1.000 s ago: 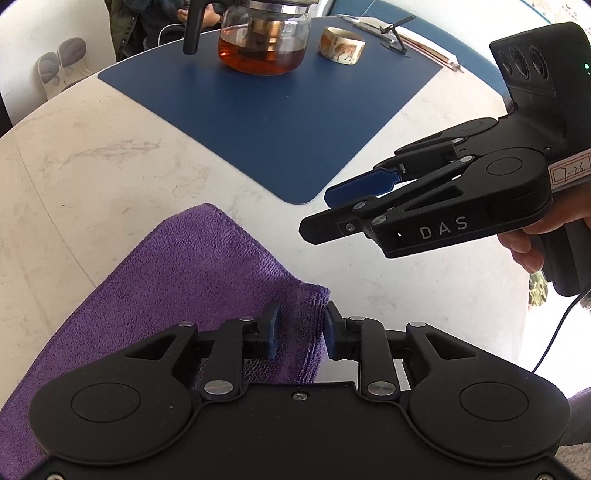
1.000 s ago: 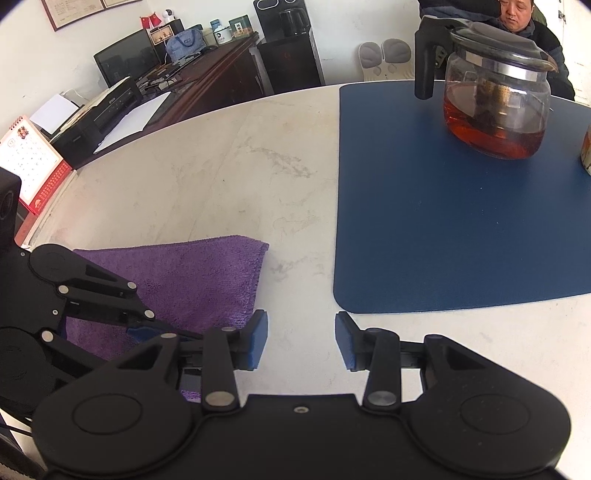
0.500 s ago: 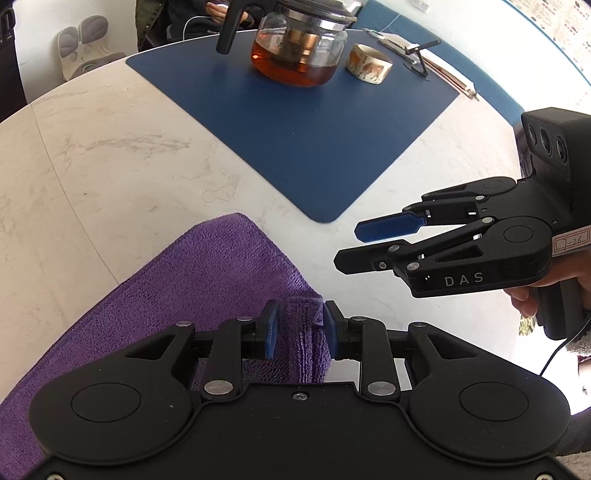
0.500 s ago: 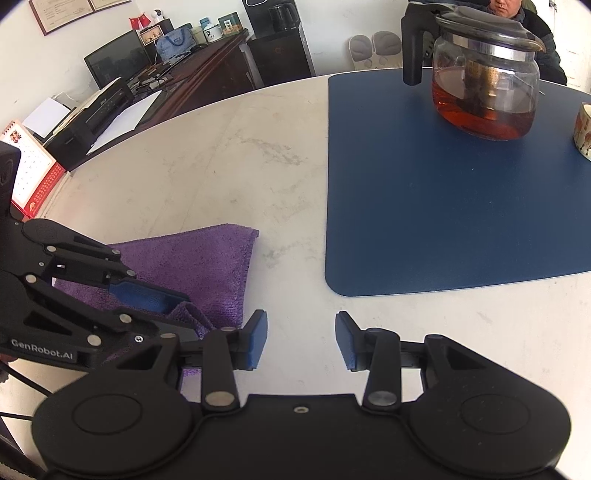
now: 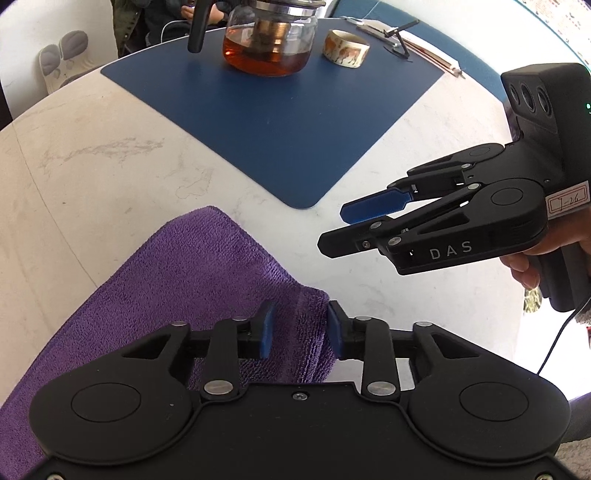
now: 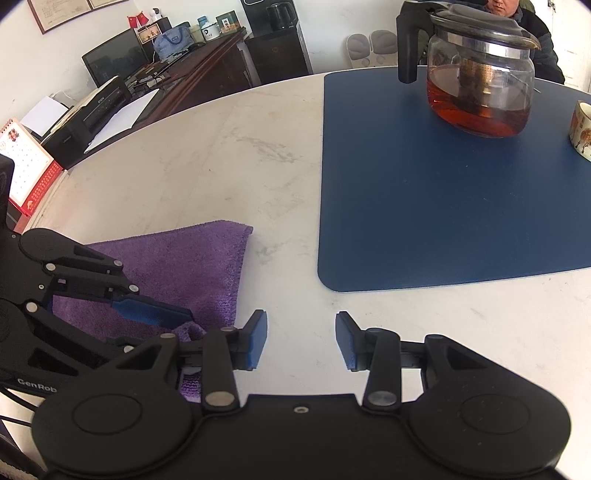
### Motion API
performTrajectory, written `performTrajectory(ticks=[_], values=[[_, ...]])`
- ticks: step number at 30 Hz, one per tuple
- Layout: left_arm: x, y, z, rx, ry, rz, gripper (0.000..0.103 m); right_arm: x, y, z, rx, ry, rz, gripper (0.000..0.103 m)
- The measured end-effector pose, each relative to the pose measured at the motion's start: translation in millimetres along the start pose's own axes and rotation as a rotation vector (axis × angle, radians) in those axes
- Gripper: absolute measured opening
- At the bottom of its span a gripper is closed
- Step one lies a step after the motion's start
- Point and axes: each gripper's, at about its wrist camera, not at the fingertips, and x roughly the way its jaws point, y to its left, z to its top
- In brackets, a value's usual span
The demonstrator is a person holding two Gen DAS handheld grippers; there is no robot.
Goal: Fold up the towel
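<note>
— Where's the purple towel point(image 5: 192, 280)?

— Flat on the marble table point(image 5: 92, 177), left of the blue mat point(image 5: 280, 125). The left gripper point(image 5: 298, 326) has just been closing; its pads bracket the towel's bunched corner, but I cannot tell whether they press it.

— And to the right?

— The right gripper point(image 6: 301, 339) hovers above bare marble, jaws apart, nothing between them. Beyond, a glass teapot point(image 6: 480, 88) stands on the mat.

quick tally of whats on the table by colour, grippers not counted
purple: 1, the folded purple terry towel
blue: 1, the dark blue rectangular mat
clear glass: 1, the glass teapot of amber tea with a black handle
cream: 1, the patterned cream tape roll
black: 1, the thin black stand at the far edge
total: 5
</note>
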Motion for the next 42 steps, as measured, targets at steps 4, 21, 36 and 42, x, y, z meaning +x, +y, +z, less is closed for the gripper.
performTrajectory(ticks=[4,21,36,42], values=[[-3,-2,-2,0.021,-0.017,0.017,0.003,1,3,3,-0.009,0.003,0.003,0.038],[-68,6,-9,-0.002,-0.196,-0.003,0.003,4,-6,44,0.184,0.032,0.224,0.042],[-85,8,-19,-0.015,-0.247,-0.025,0.003,61,3,62,0.433,0.251,0.429,0.054],[-96,13,-28,-0.037,-0.272,-0.026,0.003,77,25,76,0.318,0.27,0.425,0.012]])
